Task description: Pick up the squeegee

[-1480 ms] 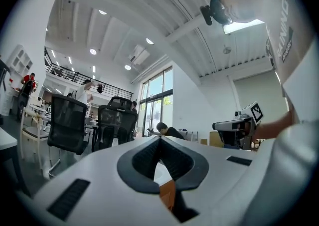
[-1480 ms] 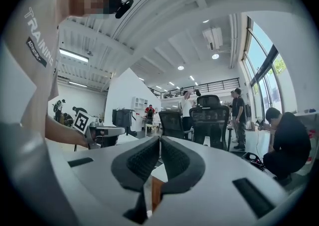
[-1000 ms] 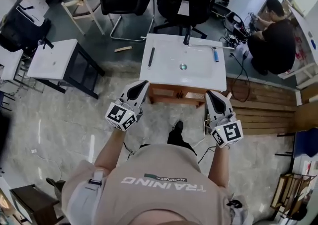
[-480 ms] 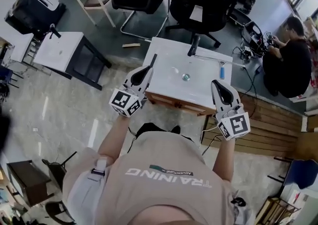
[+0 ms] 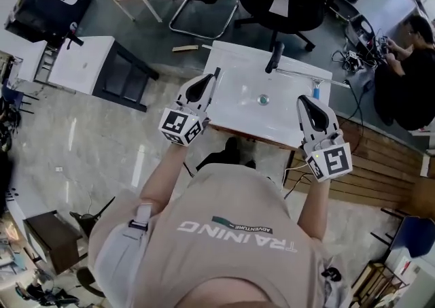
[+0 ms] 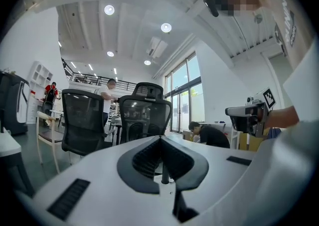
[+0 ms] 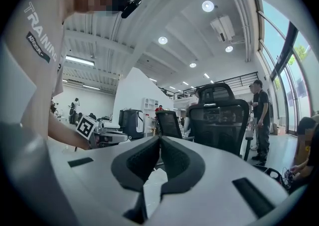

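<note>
Left gripper [image 5: 206, 81] advanced, squeegee [image 5: 217, 73] slim, dark

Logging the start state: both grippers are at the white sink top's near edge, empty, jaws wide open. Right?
Not open: the left gripper and right gripper both have their jaws together, as the left and right gripper views show. They are empty, at the near edge of the white sink top.

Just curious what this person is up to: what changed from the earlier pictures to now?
The person stepped up to the white washbasin, bringing the left hand-held gripper and right hand-held gripper to its near edge. Nothing was grasped. Both stay shut and empty; the blue-handled tool lies unmoved.
</note>
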Motion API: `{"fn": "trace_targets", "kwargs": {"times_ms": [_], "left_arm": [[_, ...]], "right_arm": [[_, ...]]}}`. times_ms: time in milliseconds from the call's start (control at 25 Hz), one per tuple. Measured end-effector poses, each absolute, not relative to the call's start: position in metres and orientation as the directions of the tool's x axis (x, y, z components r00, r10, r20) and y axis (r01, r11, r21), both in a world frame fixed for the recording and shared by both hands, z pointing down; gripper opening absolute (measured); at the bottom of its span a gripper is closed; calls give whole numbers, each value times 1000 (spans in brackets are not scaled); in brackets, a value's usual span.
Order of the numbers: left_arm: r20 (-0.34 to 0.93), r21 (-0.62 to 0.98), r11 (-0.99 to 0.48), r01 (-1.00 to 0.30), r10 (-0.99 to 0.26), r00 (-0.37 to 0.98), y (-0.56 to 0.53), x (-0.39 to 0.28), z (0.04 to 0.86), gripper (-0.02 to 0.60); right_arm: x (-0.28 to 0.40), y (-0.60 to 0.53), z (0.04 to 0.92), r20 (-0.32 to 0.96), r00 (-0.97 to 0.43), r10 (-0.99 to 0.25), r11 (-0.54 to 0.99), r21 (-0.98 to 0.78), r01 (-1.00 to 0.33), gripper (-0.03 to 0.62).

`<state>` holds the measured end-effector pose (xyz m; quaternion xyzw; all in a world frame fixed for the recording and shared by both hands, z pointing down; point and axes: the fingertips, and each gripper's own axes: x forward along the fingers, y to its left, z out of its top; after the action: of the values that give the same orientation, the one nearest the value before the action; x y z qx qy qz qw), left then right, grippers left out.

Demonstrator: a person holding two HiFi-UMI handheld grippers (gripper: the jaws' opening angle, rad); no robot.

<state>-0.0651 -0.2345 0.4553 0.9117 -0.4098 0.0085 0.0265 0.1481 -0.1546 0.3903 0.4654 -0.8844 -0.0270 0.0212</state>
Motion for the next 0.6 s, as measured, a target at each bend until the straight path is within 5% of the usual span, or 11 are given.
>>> {"fn": "trace_targets", "kwargs": {"times_ms": [600], "left_arm": [[128,51,-645,-763,-753,645,-335,-75,514,15]], "right_arm": [[138,-218,397,36,-481,-876,482,62,-874,35]]}}
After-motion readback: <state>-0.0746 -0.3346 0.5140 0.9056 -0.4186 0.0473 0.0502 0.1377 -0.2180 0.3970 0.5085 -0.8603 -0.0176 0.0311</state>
